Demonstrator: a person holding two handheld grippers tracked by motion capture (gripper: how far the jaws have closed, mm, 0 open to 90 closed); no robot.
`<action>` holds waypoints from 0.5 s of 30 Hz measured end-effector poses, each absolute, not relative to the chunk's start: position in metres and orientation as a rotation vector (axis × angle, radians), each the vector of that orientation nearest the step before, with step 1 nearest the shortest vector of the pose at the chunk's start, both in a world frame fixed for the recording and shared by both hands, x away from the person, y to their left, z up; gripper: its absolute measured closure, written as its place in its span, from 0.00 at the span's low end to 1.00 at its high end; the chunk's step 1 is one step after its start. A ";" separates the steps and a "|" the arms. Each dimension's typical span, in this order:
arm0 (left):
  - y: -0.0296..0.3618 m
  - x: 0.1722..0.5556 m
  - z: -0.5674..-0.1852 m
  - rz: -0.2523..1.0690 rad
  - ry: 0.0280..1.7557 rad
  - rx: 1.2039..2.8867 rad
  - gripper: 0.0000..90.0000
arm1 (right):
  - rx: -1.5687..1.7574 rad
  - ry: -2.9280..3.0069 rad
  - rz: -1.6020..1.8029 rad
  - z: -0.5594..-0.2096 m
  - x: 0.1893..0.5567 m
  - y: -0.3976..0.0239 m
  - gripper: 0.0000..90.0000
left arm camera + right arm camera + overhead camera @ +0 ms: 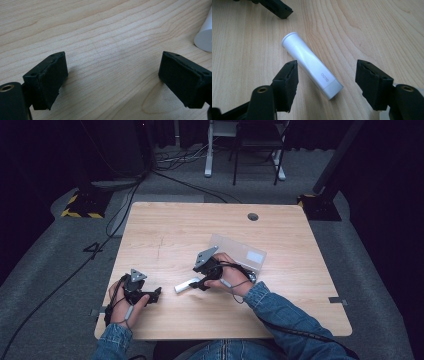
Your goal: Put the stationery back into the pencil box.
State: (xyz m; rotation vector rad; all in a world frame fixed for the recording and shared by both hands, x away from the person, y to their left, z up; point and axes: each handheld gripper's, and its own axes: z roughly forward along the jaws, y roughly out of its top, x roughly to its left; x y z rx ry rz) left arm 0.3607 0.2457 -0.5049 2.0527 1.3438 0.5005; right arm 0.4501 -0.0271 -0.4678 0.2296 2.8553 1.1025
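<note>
A white tube (310, 64) lies flat on the wooden table (165, 235), also seen as the tube (186, 285) in the high view and its round end (203, 37) at the right edge of the left gripper view. My right gripper (325, 85) is open, its jaws straddling the tube's capped end without touching it; from above, the right gripper (200, 284) sits at the tube's right end. My left gripper (113, 80) is open over bare wood with nothing between its jaws; in the high view the left gripper (155, 294) rests near the table's front left.
A clear plastic box (240, 252) with a pale label lies just behind the right hand. A round cable hole (253, 216) is at the table's far side. Cables and stand bases lie on the floor beyond. The left gripper's jaw tip (278, 9) shows beyond the tube.
</note>
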 end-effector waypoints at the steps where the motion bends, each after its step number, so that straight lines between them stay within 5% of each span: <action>1: 0.245 0.361 -0.505 0.501 1.347 2.050 0.10 | 0.228 2.861 1.103 -0.469 0.450 -0.026 0.40; 15: 0.246 0.361 -0.505 0.500 1.346 2.050 0.10 | 0.156 2.888 1.057 -0.480 0.449 -0.014 0.47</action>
